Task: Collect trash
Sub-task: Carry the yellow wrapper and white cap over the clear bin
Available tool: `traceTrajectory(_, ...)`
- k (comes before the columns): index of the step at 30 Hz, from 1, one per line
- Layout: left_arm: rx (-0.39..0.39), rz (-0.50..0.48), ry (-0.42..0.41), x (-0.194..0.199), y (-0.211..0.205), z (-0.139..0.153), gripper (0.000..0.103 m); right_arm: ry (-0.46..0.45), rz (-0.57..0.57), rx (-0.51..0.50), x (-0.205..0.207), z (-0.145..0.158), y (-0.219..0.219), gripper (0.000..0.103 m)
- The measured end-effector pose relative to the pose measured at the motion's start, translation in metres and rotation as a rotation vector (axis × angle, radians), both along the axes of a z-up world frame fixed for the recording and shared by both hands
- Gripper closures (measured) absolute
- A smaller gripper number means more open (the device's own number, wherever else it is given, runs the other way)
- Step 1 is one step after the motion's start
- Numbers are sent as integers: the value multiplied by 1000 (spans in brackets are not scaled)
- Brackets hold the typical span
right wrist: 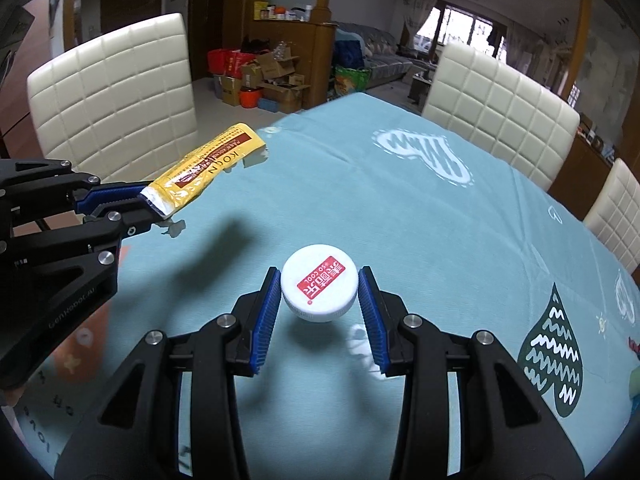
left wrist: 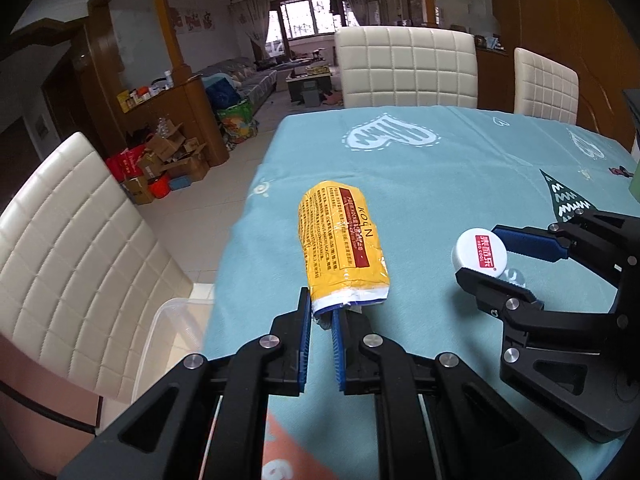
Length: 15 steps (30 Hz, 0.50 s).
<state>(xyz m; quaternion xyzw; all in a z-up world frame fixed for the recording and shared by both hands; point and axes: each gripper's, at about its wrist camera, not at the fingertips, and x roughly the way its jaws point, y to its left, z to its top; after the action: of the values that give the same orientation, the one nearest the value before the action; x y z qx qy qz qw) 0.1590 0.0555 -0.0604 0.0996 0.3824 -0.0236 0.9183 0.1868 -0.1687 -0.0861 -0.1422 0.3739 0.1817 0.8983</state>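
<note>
- Pointing away from the left gripper [left wrist: 320, 312], the yellow wrapper [left wrist: 343, 247] is pinched at its near end.
- Right gripper [right wrist: 319, 294], tilted down, clamps the white cap [right wrist: 319, 289].

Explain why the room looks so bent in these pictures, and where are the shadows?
Left wrist view: the fisheye lens bows the chairs and darkens the corners; window glare washes out.
Right wrist view: same bending; soft shadows fall on the tablecloth beneath the yellow wrapper and white cap.
</note>
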Motion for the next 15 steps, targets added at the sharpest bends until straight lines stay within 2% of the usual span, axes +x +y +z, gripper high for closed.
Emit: traceTrajectory(15,15,151,-13,-36,89,-7,93,-16,133,-56,-22,4,93,62)
